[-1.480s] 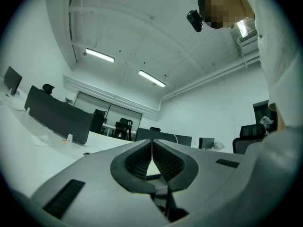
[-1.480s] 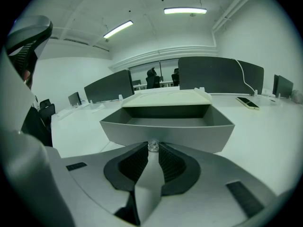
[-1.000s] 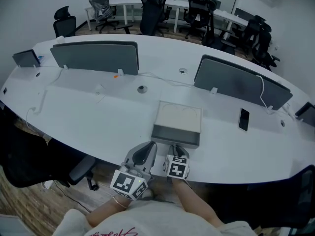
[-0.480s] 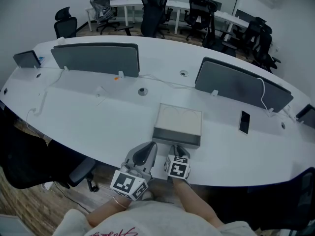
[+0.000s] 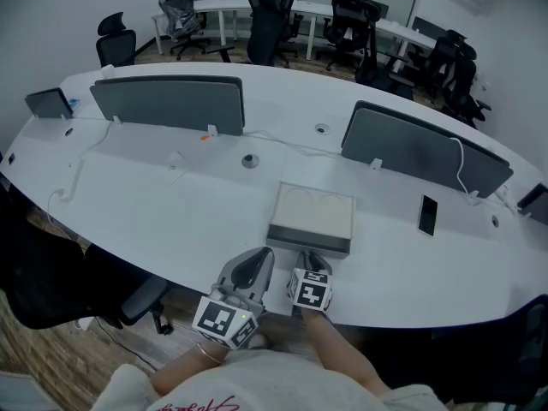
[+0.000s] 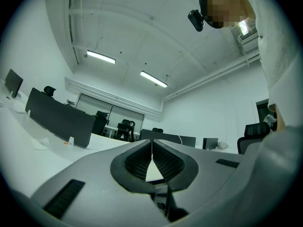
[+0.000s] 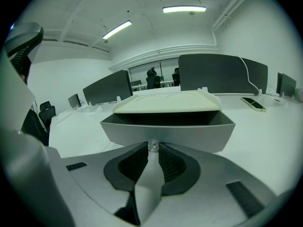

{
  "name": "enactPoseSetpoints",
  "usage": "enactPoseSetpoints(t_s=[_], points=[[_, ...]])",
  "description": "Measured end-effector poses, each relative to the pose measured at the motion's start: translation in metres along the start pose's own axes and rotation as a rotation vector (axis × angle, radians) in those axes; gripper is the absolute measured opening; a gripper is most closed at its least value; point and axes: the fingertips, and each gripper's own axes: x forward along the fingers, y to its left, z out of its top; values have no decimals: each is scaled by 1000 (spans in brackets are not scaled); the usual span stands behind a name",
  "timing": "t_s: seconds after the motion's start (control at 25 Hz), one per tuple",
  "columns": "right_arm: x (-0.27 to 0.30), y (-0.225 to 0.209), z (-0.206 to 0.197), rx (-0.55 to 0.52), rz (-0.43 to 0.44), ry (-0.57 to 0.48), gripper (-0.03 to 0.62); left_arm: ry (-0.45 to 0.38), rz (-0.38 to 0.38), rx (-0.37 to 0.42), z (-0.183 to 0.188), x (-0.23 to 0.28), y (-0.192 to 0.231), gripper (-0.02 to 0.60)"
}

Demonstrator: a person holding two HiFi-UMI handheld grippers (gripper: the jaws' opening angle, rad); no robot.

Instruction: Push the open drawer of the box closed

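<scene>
left gripper (image 5: 263, 254) jaws together; right gripper (image 5: 309, 257) jaws pinch the knob (image 7: 152, 145).

A long, curved white bench (image 5: 171, 204) sweeps across an open-plan office, fitted with dark grey divider screens (image 5: 168, 101); a white cable (image 5: 459, 157) trails over the right-hand one. Black office chairs (image 5: 274, 15) crowd white desks (image 5: 223, 5) by the far wall. Wood-pattern floor (image 5: 51, 349) shows below the bench's near edge. Overhead, strip lights (image 6: 101, 57) cross a white ceiling (image 6: 142, 27), with a glazed partition (image 6: 111, 112) beyond.
</scene>
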Motion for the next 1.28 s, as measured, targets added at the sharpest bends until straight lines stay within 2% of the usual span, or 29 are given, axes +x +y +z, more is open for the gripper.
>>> enactPoseSetpoints(t_s=[0.8,1.28], points=[[16,-6,11,14,-10,-9,78,3,-16,16,-5,4,2,20],[22,-7,15,20,-13,-10,78,7,12,8,0,-1,8,20]])
